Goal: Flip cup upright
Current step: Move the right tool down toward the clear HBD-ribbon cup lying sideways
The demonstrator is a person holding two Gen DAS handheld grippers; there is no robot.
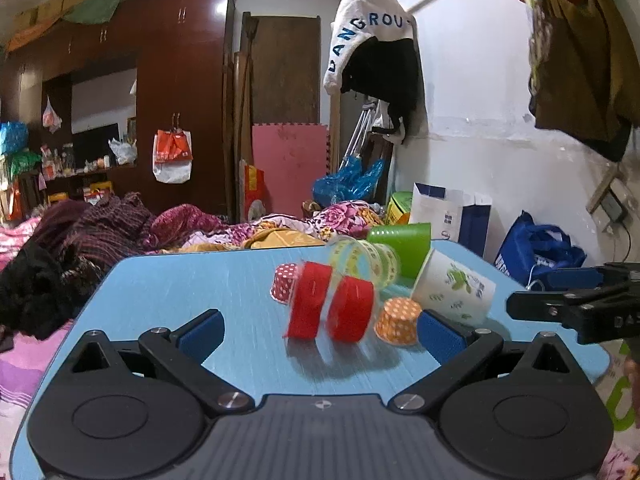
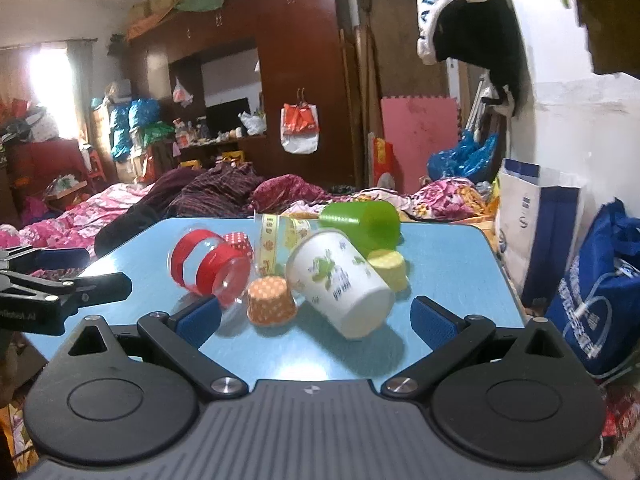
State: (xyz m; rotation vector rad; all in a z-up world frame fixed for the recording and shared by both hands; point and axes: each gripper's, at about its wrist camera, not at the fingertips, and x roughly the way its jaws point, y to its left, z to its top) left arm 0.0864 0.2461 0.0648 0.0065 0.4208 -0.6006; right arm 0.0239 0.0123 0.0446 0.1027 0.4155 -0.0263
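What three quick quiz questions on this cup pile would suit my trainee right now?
1. True or false: the white leaf-print cup stands upright.
2. Which lies nearest the right gripper? A green cup, B orange dotted liner, C red dotted liner.
3. Fill in: both grippers, including the left gripper, hold ___.

Key: 1 false, it lies tipped on its side; 2 B; 3 nothing, jaws open.

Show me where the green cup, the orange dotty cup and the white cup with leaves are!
green cup [image 2: 362,222], right wrist view, on its side wall.
orange dotted cup [image 2: 269,299], right wrist view, on its pleated side.
white leaf cup [image 2: 334,276], right wrist view, on its printed side wall.
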